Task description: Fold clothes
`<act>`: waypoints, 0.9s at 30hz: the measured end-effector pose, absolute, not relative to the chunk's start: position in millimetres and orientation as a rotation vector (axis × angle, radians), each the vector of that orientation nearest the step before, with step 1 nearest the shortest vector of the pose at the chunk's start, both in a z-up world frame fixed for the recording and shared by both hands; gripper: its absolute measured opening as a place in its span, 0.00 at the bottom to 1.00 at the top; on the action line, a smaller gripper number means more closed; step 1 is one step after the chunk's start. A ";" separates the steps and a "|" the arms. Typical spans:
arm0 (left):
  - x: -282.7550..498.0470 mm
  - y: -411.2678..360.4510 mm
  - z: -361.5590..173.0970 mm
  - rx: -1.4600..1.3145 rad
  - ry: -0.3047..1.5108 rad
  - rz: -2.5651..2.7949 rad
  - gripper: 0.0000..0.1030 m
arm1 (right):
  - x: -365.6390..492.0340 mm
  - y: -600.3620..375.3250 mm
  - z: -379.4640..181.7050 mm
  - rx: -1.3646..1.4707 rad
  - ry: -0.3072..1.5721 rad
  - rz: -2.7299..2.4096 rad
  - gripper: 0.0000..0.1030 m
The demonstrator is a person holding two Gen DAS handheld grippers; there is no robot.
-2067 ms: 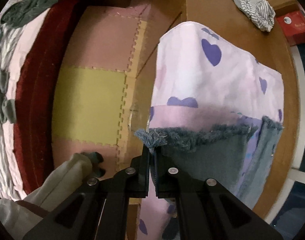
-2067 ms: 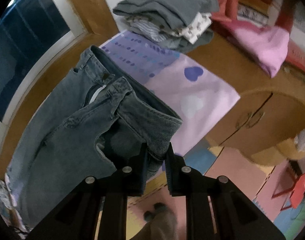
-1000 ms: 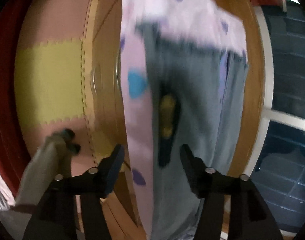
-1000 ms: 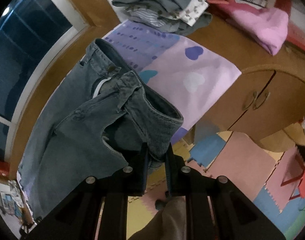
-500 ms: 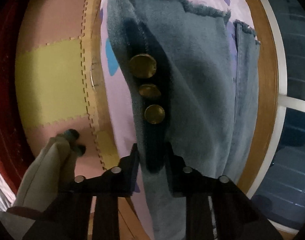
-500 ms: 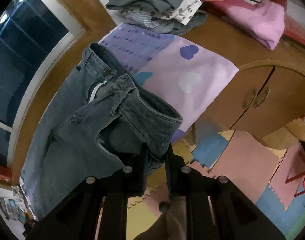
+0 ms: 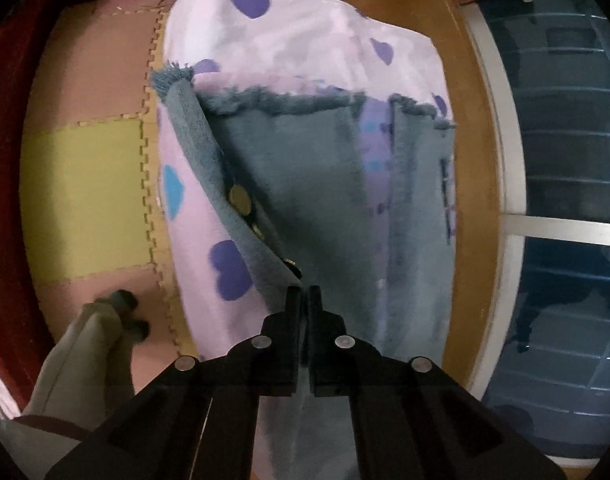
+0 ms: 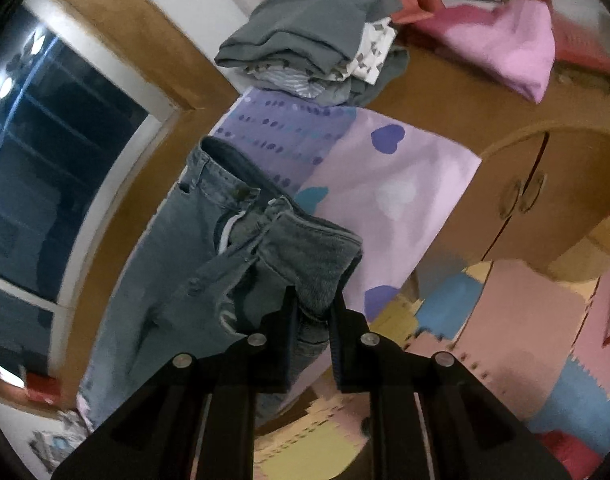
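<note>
A pair of blue jeans (image 7: 317, 184) lies on a pink cloth with purple hearts (image 7: 305, 32) spread over a wooden cabinet top. In the left wrist view my left gripper (image 7: 304, 292) is shut on the near side edge of a leg, beside a row of brass buttons (image 7: 238, 195), and lifts that edge off the cloth. The frayed hems (image 7: 289, 100) lie at the far end. In the right wrist view my right gripper (image 8: 312, 312) is shut on the bunched waistband (image 8: 313, 256), held above the pink cloth (image 8: 393, 188); the jeans (image 8: 161, 264) run away to the lower left.
A stack of folded clothes (image 8: 313, 36) sits at the cloth's far end, with a pink garment (image 8: 501, 48) to its right. A window (image 7: 565, 160) runs along the cabinet's far side. Foam floor mats (image 7: 81, 184) and cabinet doors (image 8: 521, 196) lie below. A person's trouser leg (image 7: 77, 360) stands near.
My left gripper went from wide open over the leg to shut on its edge by the buttons, then rose and drew back, lifting that edge. The right gripper kept its hold on the waistband.
</note>
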State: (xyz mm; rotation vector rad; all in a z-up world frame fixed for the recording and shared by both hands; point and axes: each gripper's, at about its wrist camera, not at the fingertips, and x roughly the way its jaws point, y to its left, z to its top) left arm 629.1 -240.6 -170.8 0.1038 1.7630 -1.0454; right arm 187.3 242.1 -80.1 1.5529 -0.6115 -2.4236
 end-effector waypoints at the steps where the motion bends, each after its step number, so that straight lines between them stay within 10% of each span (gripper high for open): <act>1: 626.5 -242.2 -169.5 0.102 1.753 -1.059 0.02 | 186.3 244.4 -80.6 1.564 -0.637 -2.415 0.12; 27: 682.9 -204.4 -102.6 -0.123 1.655 -1.214 0.01 | 237.6 295.5 -50.3 1.514 -0.930 -2.281 0.09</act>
